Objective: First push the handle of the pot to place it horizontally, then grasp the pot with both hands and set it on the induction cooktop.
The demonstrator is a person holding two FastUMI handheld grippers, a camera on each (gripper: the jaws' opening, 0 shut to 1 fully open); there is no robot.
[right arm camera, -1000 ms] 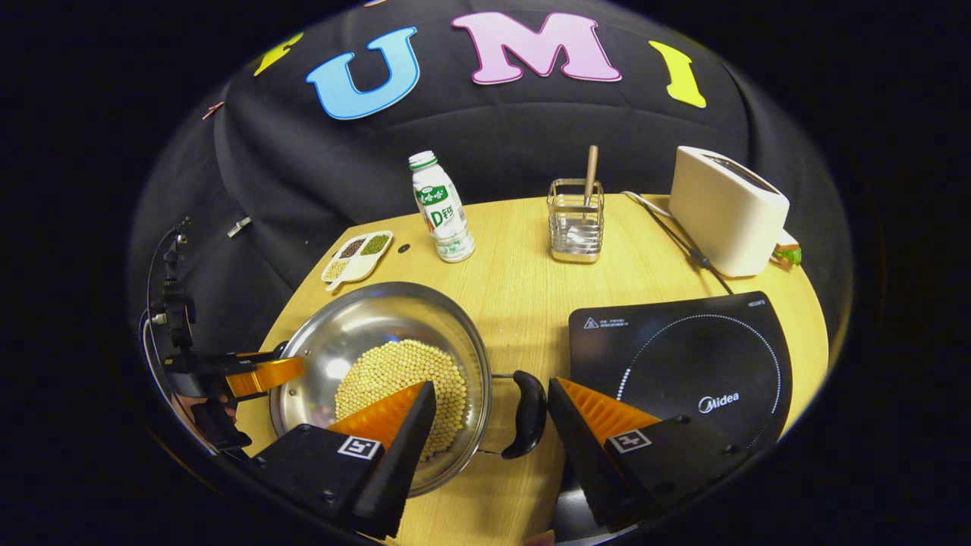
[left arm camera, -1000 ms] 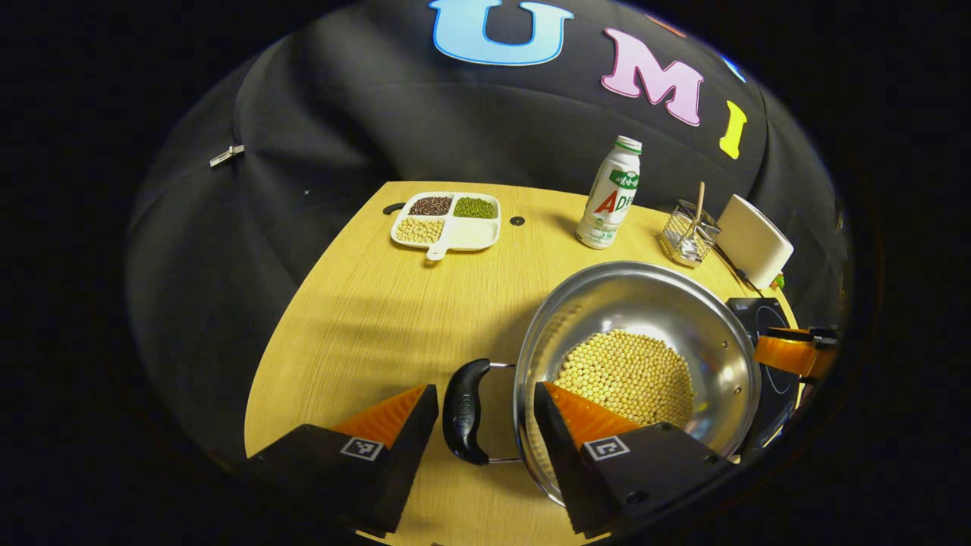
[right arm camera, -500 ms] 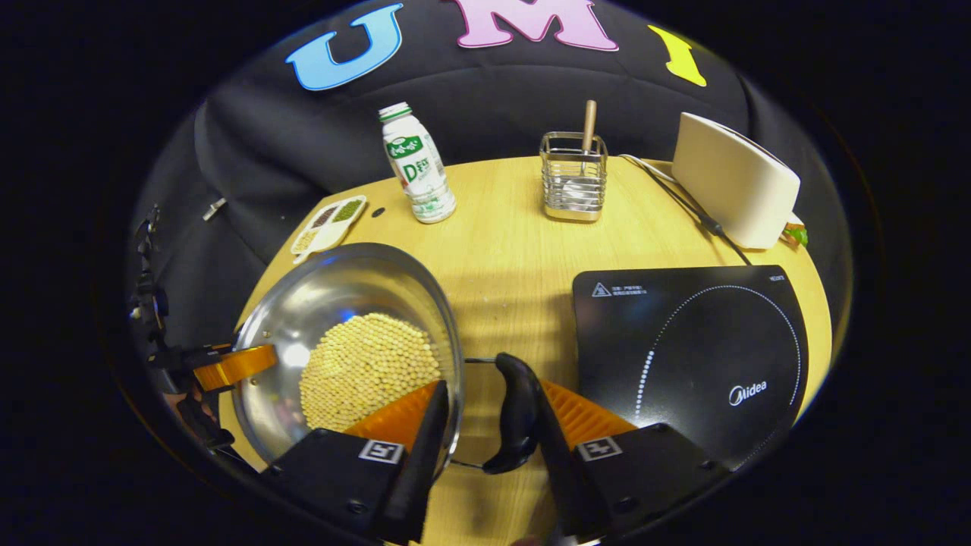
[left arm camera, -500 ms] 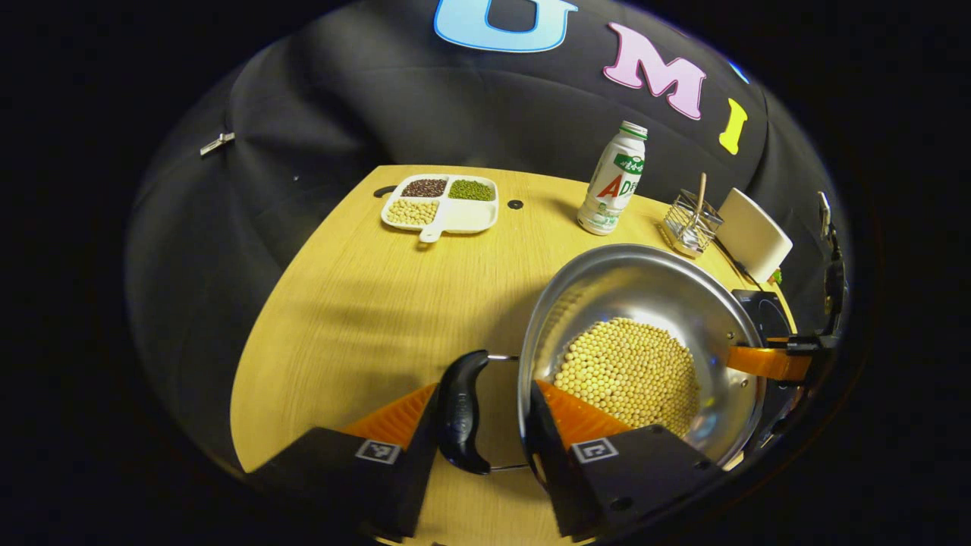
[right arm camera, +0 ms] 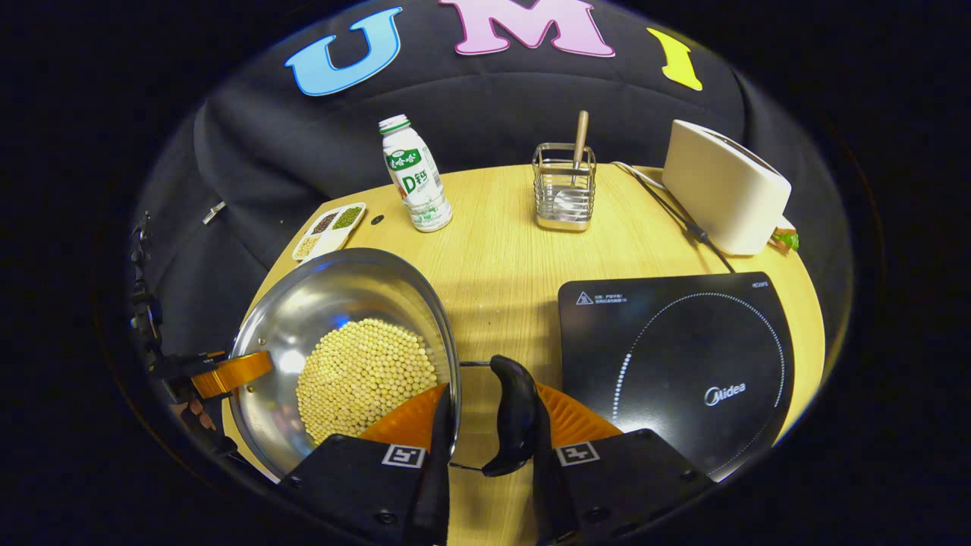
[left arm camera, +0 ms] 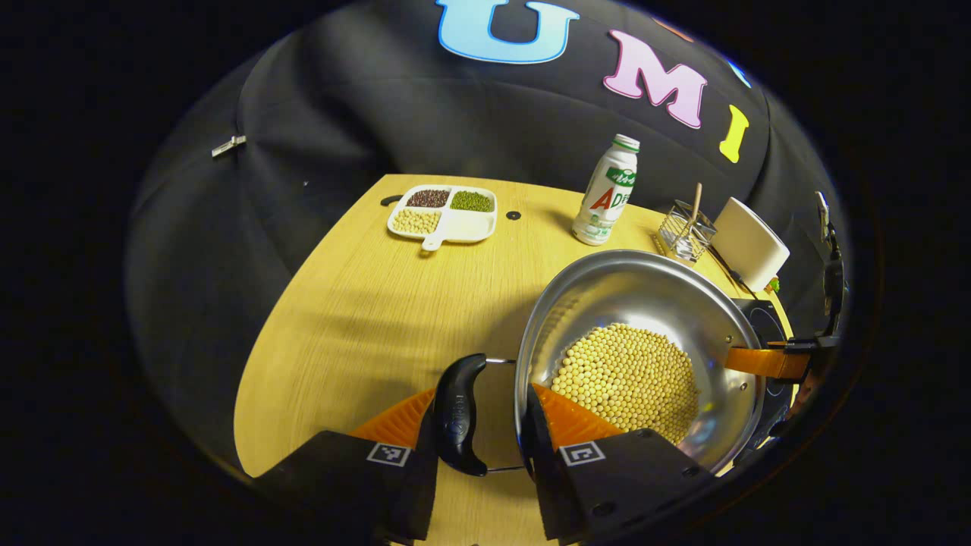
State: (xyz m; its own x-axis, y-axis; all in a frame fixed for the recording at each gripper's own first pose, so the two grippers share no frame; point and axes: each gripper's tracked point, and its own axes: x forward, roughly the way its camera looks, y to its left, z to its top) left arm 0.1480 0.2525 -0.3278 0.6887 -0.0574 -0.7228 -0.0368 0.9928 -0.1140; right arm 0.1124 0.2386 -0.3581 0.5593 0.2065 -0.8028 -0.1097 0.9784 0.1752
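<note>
The pot (left arm camera: 645,356), half full of pale beans (left arm camera: 626,375), sits on the wooden surface (left arm camera: 364,318) to the left of the induction cooktop (right arm camera: 683,364), not yet on it. Both of the pot's black side handles lie level, so the pushing step looks done. The left gripper (left arm camera: 479,425) has its jaws narrowed around the handle (left arm camera: 457,415) on the pot's far side from the cooktop, one finger outside the handle and the other inside the pot's rim. The right gripper (right arm camera: 485,432) grips the handle (right arm camera: 514,415) nearest the cooktop in the same way. What remains, by my reading, is the lift and the carry across onto the cooktop's ring.
</note>
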